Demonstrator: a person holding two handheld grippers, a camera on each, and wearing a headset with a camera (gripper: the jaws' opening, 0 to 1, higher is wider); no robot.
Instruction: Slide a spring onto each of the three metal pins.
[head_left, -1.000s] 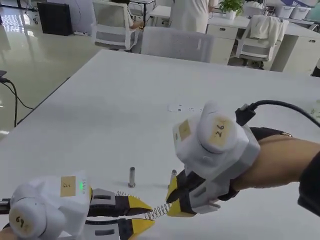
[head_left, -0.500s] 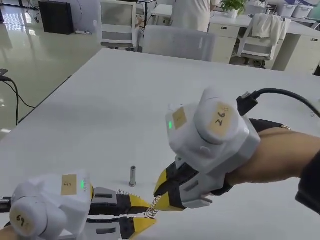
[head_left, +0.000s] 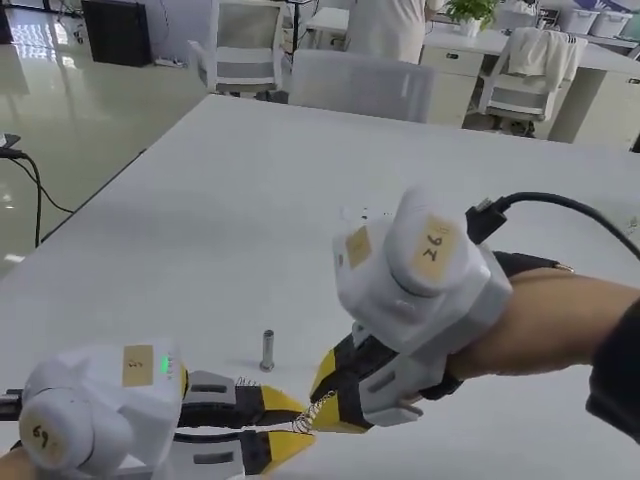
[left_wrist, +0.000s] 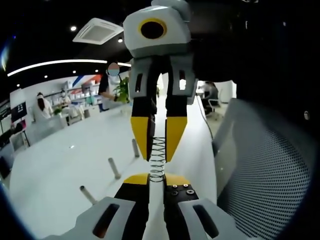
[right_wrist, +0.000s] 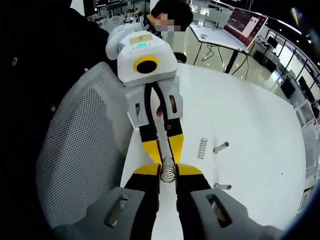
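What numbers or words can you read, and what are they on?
"26": round tan sticker on the right gripper, which grips the spring.
"69": round tan label on the left gripper.
Square sticker on the right gripper, square label on the left: too blurred to read.

1. A white table (head_left: 250, 190) spreads across the foreground.
2. A glossy floor (head_left: 70, 110) lies beside it.
3. Office chairs (head_left: 245, 45) and desks (head_left: 455, 70) stand behind.
4. A curved ceiling light (left_wrist: 55, 64) glows overhead.

Head view looks down; gripper views face each other closely, sharing the spring (left_wrist: 157, 159).
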